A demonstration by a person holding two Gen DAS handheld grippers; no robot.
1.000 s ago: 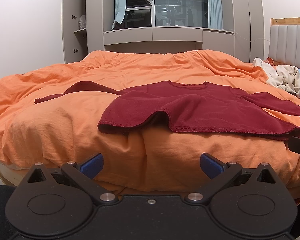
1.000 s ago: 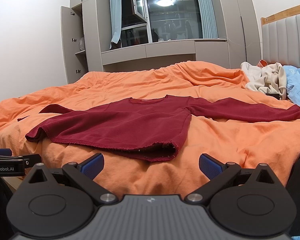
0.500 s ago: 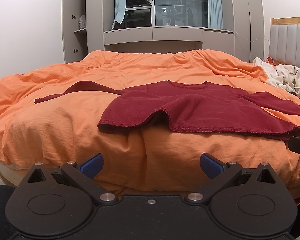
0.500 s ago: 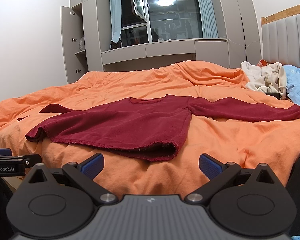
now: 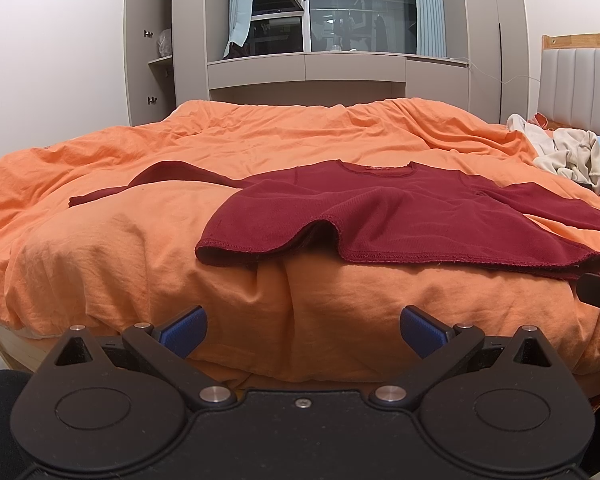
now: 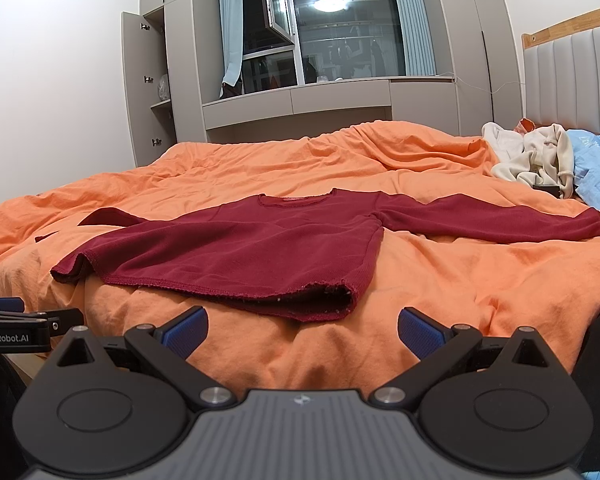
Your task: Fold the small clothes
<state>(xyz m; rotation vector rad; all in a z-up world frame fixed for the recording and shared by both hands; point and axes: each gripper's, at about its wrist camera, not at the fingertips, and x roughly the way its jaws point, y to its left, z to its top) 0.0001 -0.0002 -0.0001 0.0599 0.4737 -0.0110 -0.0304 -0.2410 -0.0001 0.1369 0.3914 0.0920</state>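
A dark red long-sleeved shirt (image 5: 380, 216) lies spread flat on the orange duvet (image 5: 140, 248), hem toward me, both sleeves stretched out sideways. In the right wrist view the same shirt (image 6: 252, 252) fills the middle of the bed. My left gripper (image 5: 303, 330) hovers at the bed's near edge, short of the hem, open with nothing between its blue pads. My right gripper (image 6: 302, 327) is also open and empty, just short of the hem's right corner. Each gripper's body shows at the edge of the other's view.
A pile of cream clothes (image 6: 536, 156) and a light blue garment (image 6: 596, 164) lie at the far right by the padded headboard (image 6: 572, 80). A grey window cabinet (image 5: 304, 68) and an open wardrobe (image 5: 148, 48) stand behind the bed.
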